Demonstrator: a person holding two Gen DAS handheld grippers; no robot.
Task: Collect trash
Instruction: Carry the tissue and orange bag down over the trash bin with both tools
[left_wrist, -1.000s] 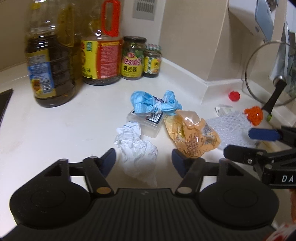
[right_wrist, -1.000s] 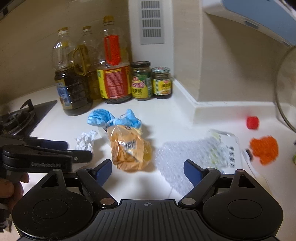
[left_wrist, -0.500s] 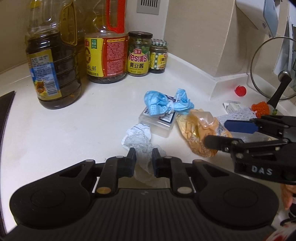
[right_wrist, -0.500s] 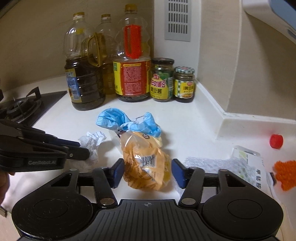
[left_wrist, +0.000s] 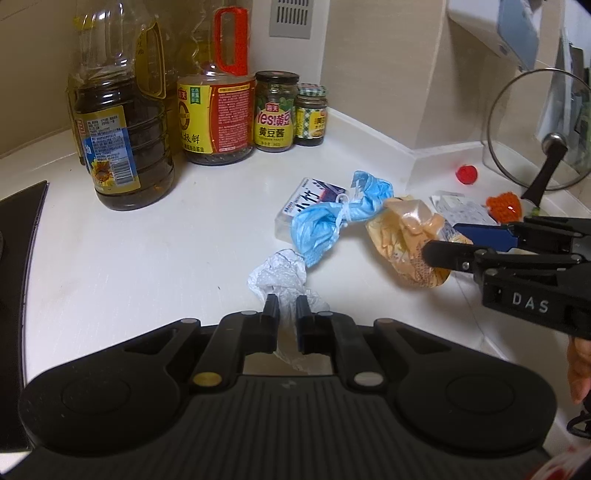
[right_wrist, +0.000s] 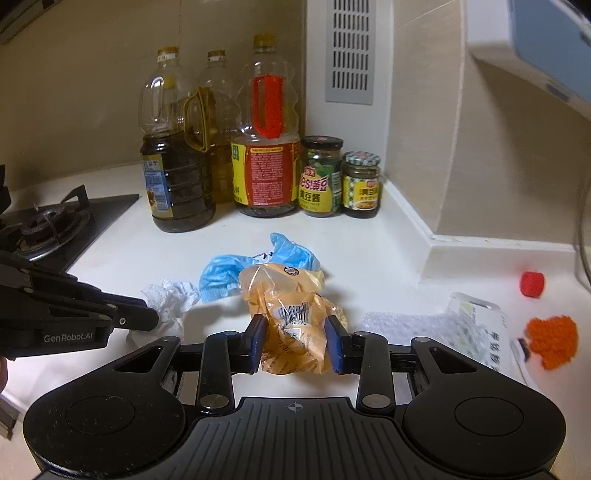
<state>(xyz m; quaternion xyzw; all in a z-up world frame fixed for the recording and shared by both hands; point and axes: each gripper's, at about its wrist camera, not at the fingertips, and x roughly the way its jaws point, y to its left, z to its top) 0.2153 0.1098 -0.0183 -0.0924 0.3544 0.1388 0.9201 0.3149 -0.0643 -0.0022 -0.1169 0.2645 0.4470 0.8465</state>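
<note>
**Both grippers on trash at the counter's near edge**

The left gripper (left_wrist: 287, 308) is pressed together, pinching the crumpled white tissue (left_wrist: 280, 275). To its right, the right gripper (right_wrist: 295, 341) is closing, its pads against the orange plastic wrapper (right_wrist: 291, 314) between them. Just beyond lie a blue face mask (left_wrist: 332, 221) and a small box (left_wrist: 306, 201). Farthest back, oil bottles (right_wrist: 177, 181) and jars (right_wrist: 320, 177) line the wall.

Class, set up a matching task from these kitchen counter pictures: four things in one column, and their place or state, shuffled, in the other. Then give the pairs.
1. white tissue
2. orange bag
3. red cap
4. blue mask

A. lies alone near the wall step
B. between the right gripper's closing jaws
C. pinched by the left gripper
D. draped over a small box

Pairs: 1-C, 2-B, 3-A, 4-D
</note>
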